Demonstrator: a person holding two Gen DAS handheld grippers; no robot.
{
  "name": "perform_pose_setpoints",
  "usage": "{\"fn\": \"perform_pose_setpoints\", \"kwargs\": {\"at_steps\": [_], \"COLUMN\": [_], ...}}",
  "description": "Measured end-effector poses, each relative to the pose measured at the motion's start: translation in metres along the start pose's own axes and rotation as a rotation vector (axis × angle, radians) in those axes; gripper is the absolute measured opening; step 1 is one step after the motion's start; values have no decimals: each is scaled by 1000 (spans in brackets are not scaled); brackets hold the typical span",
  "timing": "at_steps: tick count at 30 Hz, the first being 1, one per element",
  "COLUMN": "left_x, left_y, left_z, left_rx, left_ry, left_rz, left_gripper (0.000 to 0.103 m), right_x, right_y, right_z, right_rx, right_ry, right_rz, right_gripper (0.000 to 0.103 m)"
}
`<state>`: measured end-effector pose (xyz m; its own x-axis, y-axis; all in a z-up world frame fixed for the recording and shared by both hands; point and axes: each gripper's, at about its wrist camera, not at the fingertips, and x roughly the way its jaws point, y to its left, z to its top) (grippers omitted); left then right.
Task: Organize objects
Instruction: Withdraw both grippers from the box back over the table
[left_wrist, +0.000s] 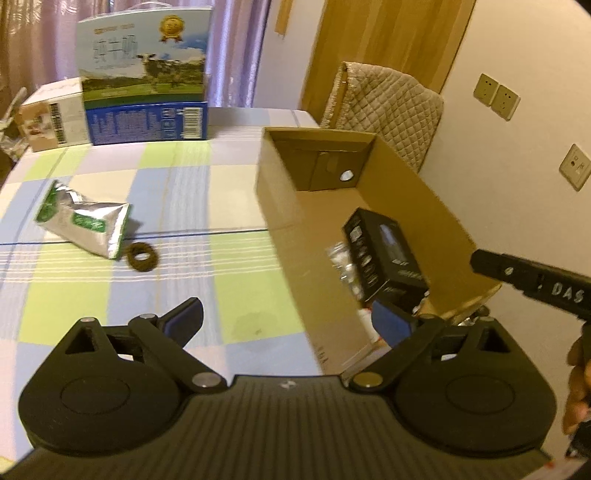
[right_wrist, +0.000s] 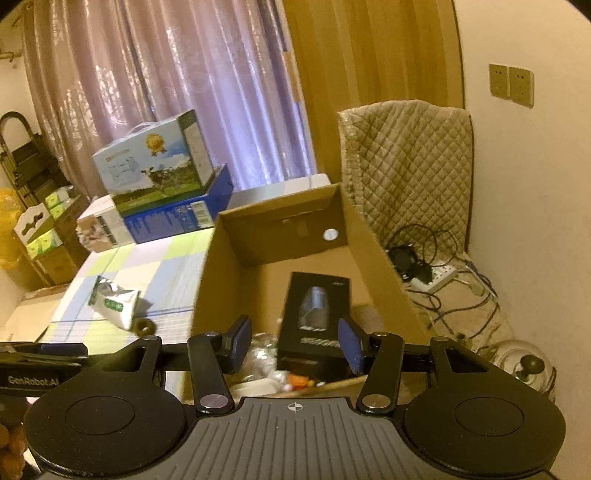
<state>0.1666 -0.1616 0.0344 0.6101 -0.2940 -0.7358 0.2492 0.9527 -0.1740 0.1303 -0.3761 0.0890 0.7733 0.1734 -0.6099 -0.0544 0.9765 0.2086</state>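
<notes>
A matt brown cardboard box (right_wrist: 365, 236) is seen, with a glossy black carton (right_wrist: 314, 317) inside. At ten o'clock, a crinkled silver foil pouch (left_wrist: 83, 221) is laid on a woven checked cloth (left_wrist: 177, 192). A quilted fabric cover (right_wrist: 406, 162) is draped at one o'clock.

I read "DAS" in white on the right gripper (left_wrist: 532, 286) body and "GenRobot.AI" on the left gripper (right_wrist: 40, 365) body. The milk carton (left_wrist: 144, 74) carries Chinese characters and barcodes; its small print is too blurred to read.
</notes>
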Motion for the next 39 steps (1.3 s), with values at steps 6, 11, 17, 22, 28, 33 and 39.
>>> {"fn": "perform_pose_setpoints", "kwargs": {"at_steps": [6,11,17,22,28,33,39], "left_x": [-21,-40,-60,-68,-66,-52,-21], "left_y": [40,80,127,157,189,213,241], "left_z": [-21,-32,-39,-41,-39,-31,-18], "left_rx": [-15,-30,-80,-131,-169,-185,-206], "left_ry": [-1,-12,-26,-36,-39,-30,-13], "left_rz": [70,144,215,243,277,313,326], "left_gripper": [98,102,102,102,102,102,102], "right_x": [-4,-1,11,26,51,83,138], "right_y": [40,78,121,151,182,202,213], "right_z": [-12,-21,-27,-28,-29,-29,-36], "right_rx": [-39,-84,-140,-193,-242,-306,-361], "right_ry": [15,33,54,71,86,97,127], "right_rz": [53,100,149,180,208,230,236], "right_gripper": [49,49,49,49,49,49,49]}}
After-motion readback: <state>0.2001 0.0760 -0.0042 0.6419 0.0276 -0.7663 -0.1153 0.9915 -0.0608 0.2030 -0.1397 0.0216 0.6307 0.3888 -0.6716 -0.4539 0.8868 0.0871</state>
